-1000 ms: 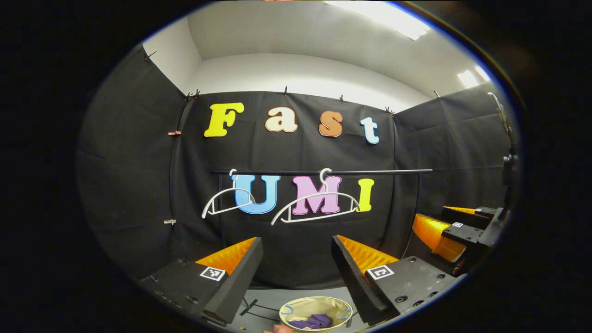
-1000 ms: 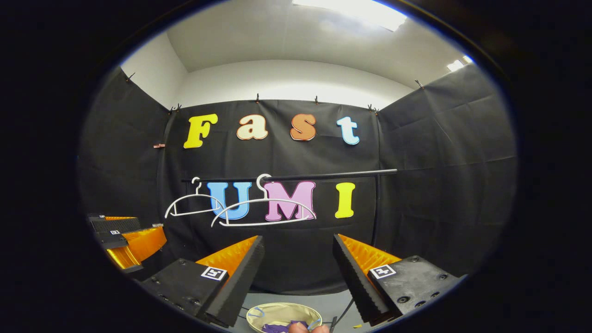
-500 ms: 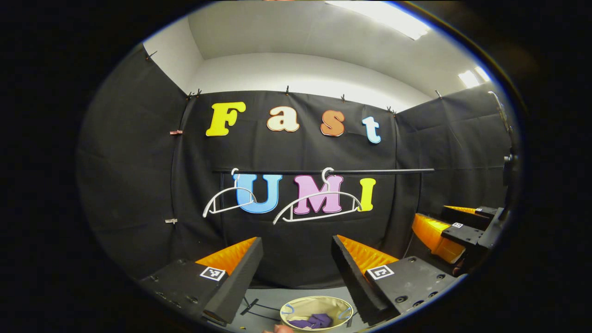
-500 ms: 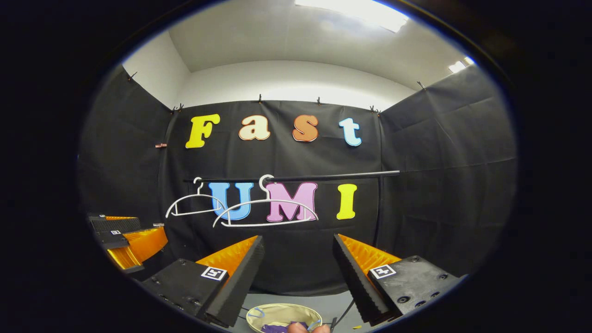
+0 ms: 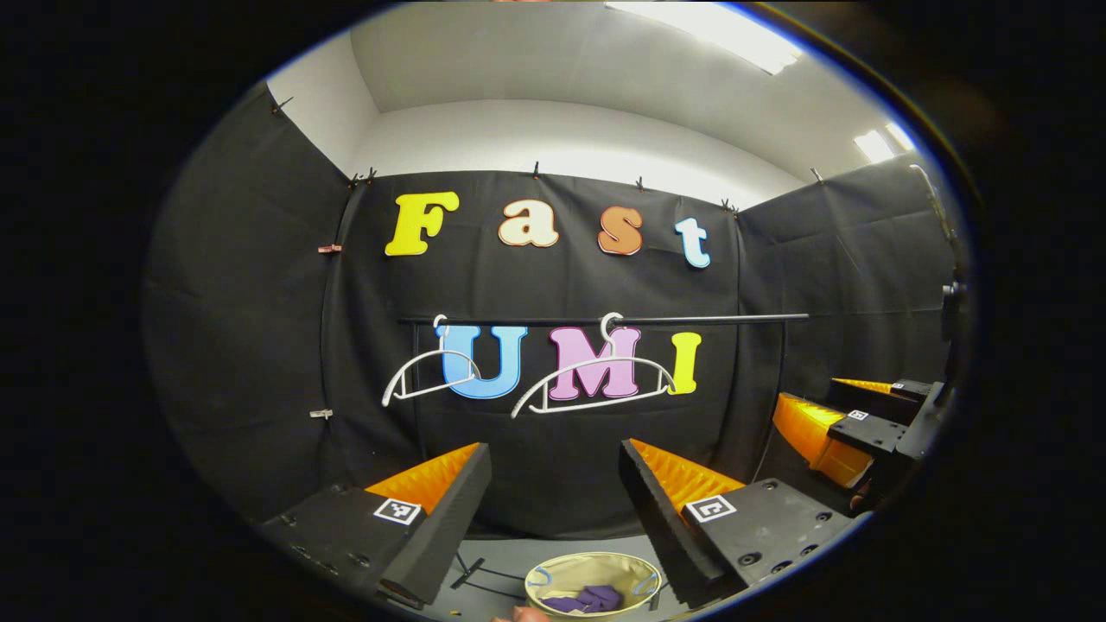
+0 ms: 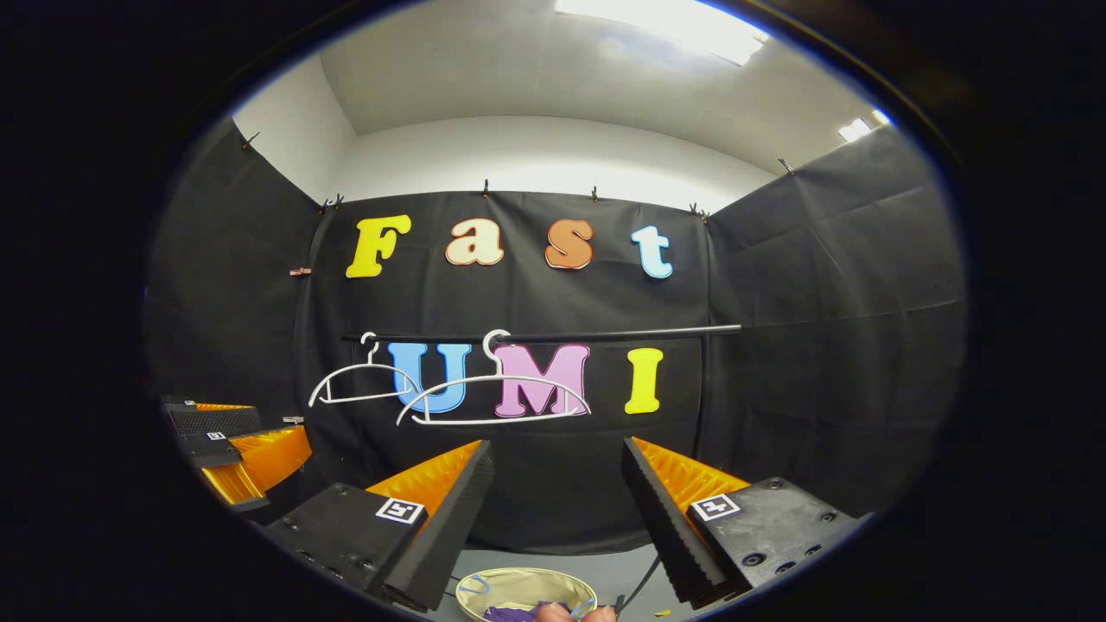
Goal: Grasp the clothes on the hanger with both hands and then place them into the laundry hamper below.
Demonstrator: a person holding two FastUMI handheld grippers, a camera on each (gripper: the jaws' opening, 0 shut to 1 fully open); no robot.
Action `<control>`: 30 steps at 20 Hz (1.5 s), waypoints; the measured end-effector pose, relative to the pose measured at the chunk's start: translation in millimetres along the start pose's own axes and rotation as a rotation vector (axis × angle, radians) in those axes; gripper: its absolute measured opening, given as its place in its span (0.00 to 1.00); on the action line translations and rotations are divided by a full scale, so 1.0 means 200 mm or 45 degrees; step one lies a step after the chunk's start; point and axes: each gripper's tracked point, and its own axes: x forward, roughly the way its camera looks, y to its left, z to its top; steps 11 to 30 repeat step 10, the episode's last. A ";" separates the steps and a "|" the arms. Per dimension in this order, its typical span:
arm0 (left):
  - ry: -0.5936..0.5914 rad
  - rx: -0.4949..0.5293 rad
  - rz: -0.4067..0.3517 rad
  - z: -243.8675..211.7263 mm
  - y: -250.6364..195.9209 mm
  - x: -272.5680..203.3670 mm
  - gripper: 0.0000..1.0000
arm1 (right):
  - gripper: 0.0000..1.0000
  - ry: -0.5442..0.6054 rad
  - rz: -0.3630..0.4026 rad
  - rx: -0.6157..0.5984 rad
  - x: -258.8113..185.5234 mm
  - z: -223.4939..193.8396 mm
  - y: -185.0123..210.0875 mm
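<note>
Overhead, white ceiling; black rail [image 5: 605,320], two bare hangers [image 5: 594,384]; grey floor, hamper [image 5: 593,581]; both tools spread, holding nothing

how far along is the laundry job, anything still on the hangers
Looks essentially done. Both white hangers hang bare on the rail, and purple clothes lie in the hamper below. The left gripper and right gripper are open and hold nothing. Nothing visible is left to move.
</note>
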 end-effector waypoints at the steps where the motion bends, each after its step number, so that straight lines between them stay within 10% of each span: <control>1: -0.004 0.000 -0.001 0.01 0.00 0.00 0.95 | 0.96 -0.007 0.000 -0.002 0.00 0.01 0.00; 30: -0.013 -0.003 -0.004 0.01 0.01 -0.03 0.95 | 0.93 -0.010 0.013 -0.010 -0.02 0.00 0.03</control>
